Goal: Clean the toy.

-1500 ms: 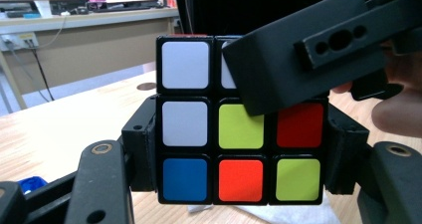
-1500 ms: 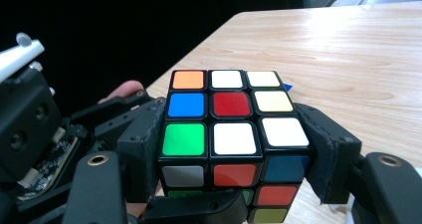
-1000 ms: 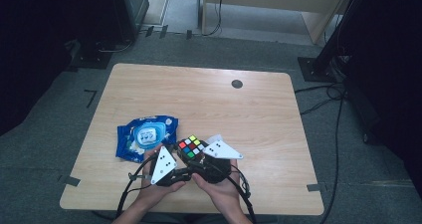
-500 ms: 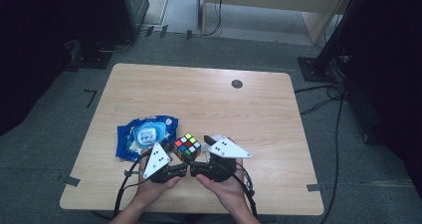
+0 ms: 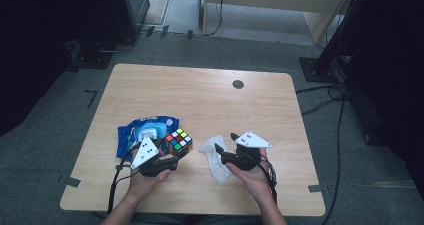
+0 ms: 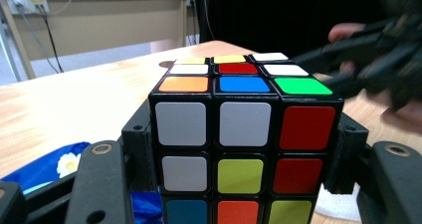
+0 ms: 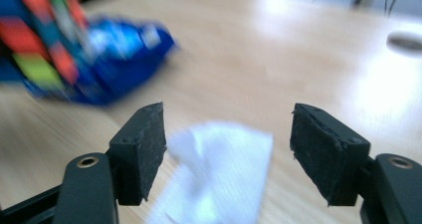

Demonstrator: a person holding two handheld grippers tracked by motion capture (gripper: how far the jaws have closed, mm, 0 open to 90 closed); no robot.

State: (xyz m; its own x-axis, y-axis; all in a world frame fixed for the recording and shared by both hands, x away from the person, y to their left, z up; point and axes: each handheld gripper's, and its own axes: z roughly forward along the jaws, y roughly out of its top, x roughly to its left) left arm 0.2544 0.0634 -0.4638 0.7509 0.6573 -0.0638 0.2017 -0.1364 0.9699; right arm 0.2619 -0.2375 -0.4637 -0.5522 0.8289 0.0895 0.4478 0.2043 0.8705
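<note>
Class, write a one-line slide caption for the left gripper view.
Scrambled puzzle cube clamped between the left gripper jaws above a wooden table.

Two hand-held black grippers, each topped by a pale three-cornered plate

The left gripper (image 5: pixel 170 157) and right gripper (image 5: pixel 225 144) were black, each with a light grey triangular plate marked by small dark dots. Black cables (image 5: pixel 116 185) trailed back from both along the bare forearms, which wore no sleeves. Seen close, the jaws were matte black bars with a brass-ringed hole in each, ending in blocky pads (image 7: pixel 326 152) with rough, dark faces and small recessed screw holes.
</note>
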